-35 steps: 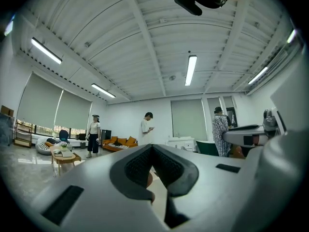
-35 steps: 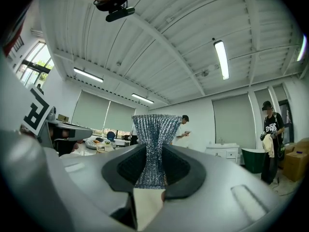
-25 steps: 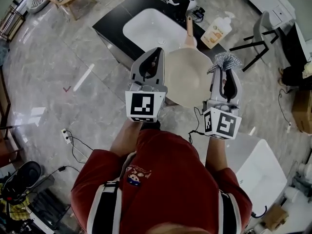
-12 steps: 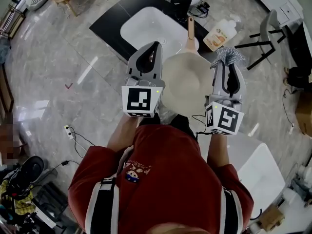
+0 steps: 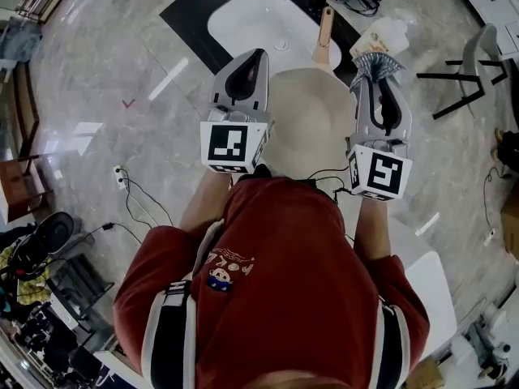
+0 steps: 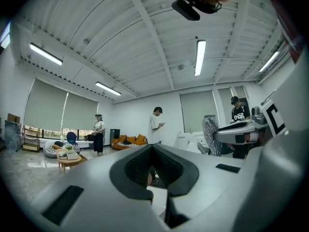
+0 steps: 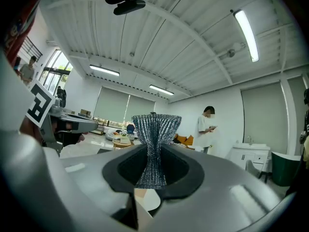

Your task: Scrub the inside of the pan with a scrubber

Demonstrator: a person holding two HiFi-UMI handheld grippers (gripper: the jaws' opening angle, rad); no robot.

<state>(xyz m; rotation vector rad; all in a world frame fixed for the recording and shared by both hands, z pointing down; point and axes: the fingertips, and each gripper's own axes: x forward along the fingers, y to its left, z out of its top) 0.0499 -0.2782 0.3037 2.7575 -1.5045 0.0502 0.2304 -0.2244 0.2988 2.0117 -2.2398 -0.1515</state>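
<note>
A cream pan [image 5: 312,124] with a wooden handle [image 5: 326,32] lies below and between my two raised grippers in the head view. My left gripper [image 5: 246,61] stands at the pan's left edge, shut, with nothing seen between its jaws. In its own view the left gripper [image 6: 157,151] points up at the room and ceiling, and no pan shows. My right gripper [image 5: 379,83] is at the pan's right edge, shut on a silver mesh scrubber [image 5: 376,63]. The scrubber [image 7: 153,129] fans out above the right gripper [image 7: 150,166].
A white sink [image 5: 259,19] set in a black counter [image 5: 190,6] lies beyond the pan. A soap bottle [image 5: 379,35] stands by the handle. A black chair [image 5: 474,63] is at the right, cables [image 5: 134,197] run over the floor, and people stand [image 6: 155,125] in the room.
Both grippers and the pan have drawn closer and sit higher in the head view. The sink and counter have slid toward the top edge. The scrubber stays gripped.
</note>
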